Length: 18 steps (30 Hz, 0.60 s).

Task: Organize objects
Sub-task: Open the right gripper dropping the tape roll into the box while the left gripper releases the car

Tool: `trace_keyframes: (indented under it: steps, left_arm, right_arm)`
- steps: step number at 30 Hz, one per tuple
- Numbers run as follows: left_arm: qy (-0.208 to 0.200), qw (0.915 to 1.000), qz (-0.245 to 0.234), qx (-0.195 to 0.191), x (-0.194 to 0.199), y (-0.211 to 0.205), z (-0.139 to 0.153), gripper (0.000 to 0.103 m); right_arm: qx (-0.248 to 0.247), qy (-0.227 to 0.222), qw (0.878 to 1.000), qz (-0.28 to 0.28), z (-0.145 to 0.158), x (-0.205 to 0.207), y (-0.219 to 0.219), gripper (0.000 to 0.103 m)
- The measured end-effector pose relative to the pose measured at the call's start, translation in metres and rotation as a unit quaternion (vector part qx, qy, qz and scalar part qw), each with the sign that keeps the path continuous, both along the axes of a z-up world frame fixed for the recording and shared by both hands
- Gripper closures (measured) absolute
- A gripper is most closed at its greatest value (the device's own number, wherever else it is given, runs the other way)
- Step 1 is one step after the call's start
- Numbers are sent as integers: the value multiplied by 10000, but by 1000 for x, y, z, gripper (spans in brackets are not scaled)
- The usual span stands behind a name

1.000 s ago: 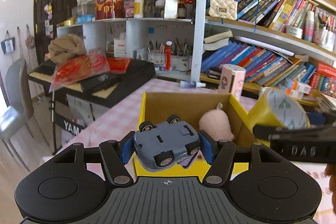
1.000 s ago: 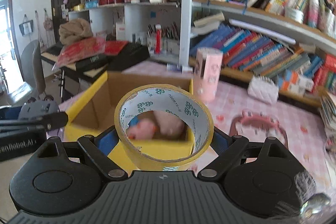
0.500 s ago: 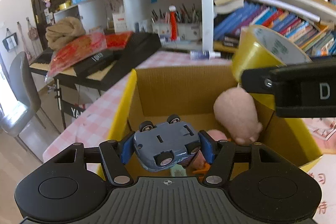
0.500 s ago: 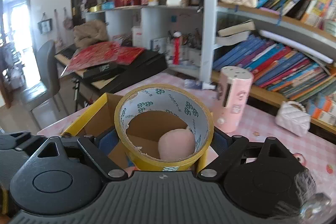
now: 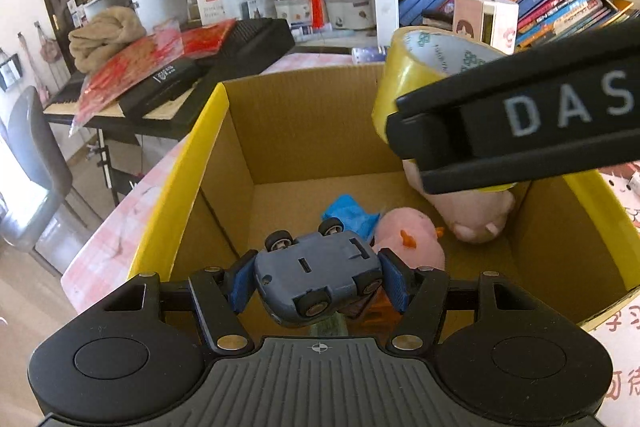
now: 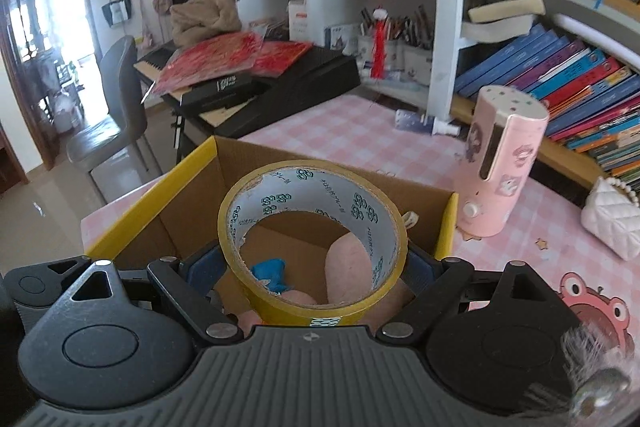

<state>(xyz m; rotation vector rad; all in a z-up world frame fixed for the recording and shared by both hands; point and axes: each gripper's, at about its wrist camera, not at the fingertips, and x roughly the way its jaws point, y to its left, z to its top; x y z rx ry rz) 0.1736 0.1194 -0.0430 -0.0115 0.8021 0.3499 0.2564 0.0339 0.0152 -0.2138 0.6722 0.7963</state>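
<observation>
My left gripper (image 5: 318, 285) is shut on a grey-blue toy car (image 5: 316, 277), held upside down over the open yellow cardboard box (image 5: 180, 179). My right gripper (image 6: 314, 267) is shut on a yellow tape roll (image 6: 316, 291), held above the same box (image 6: 152, 199); the roll also shows in the left wrist view (image 5: 404, 71) at the box's right side. Inside the box lie pink plush toys (image 5: 412, 239) and a blue item (image 5: 348, 217).
The box stands on a pink checked table (image 6: 352, 135). A pink cylinder container (image 6: 500, 167), a white quilted purse (image 6: 612, 223) and a small bottle (image 6: 420, 121) stand on it. Bookshelves (image 6: 560, 67) rise behind. A keyboard stand (image 6: 260, 87) and chair (image 6: 116, 115) are at left.
Both grippers moved forward and down over the box. The car now hangs inside the box opening, and the tape roll has come over the box's right side.
</observation>
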Motion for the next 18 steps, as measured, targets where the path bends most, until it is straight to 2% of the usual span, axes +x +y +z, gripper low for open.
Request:
trace_keyframes:
  steps: [6, 18]
  left_arm:
    - [-65, 9998, -32, 210, -1, -5, 3, 36]
    - [-160, 9998, 38, 57, -4, -5, 5, 32]
  right_arm:
    - [-111, 127, 9997, 152, -11, 6, 13, 13]
    - [-649, 311, 9953, 649, -29, 21, 51, 13]
